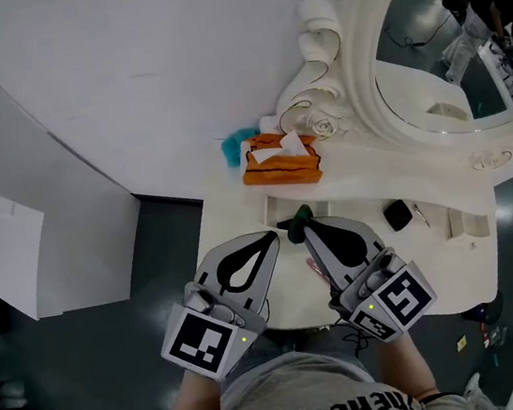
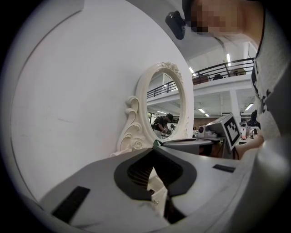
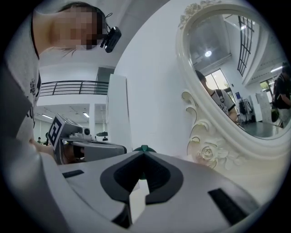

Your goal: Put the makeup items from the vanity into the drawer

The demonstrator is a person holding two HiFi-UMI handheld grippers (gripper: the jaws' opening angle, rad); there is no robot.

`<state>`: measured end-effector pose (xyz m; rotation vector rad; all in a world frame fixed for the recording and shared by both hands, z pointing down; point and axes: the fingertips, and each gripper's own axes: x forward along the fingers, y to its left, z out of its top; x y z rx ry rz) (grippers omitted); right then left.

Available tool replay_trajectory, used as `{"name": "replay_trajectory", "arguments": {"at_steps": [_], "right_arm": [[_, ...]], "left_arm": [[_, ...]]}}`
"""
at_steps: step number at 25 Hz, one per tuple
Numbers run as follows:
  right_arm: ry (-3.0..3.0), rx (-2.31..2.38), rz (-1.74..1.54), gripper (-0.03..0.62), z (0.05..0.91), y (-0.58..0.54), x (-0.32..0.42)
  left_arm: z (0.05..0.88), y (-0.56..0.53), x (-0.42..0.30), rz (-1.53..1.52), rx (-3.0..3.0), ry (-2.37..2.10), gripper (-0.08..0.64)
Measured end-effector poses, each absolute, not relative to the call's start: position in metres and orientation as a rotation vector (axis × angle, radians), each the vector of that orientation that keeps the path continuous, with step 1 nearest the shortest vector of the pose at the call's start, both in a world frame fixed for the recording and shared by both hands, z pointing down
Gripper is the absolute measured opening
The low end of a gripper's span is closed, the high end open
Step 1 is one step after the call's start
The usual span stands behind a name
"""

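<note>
Head view: the left gripper (image 1: 273, 236) and right gripper (image 1: 303, 228) hover side by side over the white vanity (image 1: 435, 264), where a black compact (image 1: 397, 215) lies below the mirror (image 1: 438, 79). Left gripper view: jaws closed, empty. Right gripper view: jaws closed, empty.

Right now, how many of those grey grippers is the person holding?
2. The left gripper points at the front of the vanity; the right gripper is close beside it. Both are shut and empty. None seems hidden.
</note>
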<state>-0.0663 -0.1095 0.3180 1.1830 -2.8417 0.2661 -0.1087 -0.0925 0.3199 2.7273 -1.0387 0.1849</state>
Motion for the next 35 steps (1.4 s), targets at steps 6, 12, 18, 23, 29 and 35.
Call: {"name": "replay_trajectory", "arguments": {"at_steps": [6, 12, 18, 23, 29, 35], "right_arm": [[-2.803, 1.198, 0.311, 0.015, 0.335, -0.122, -0.069], [-2.760, 1.207, 0.360, 0.015, 0.354, -0.130, -0.069], [-2.728, 1.205, 0.395, 0.015, 0.372, -0.136, -0.070], [-2.701, 1.202, 0.434, 0.015, 0.387, -0.139, -0.072], [-2.670, 1.203, 0.471, 0.015, 0.404, -0.144, -0.073], [-2.631, 1.211, 0.507, 0.015, 0.420, -0.146, -0.070]], "left_arm": [[0.332, -0.104, -0.112, 0.197, 2.708, -1.010, 0.021], [0.343, -0.112, -0.114, 0.208, 2.683, -0.988, 0.023], [0.353, -0.117, -0.115, 0.212, 2.662, -0.973, 0.021], [0.362, -0.119, -0.117, 0.225, 2.644, -0.964, 0.021], [0.370, -0.123, -0.120, 0.231, 2.625, -0.955, 0.021], [0.377, -0.126, -0.119, 0.239, 2.615, -0.942, 0.023]]}}
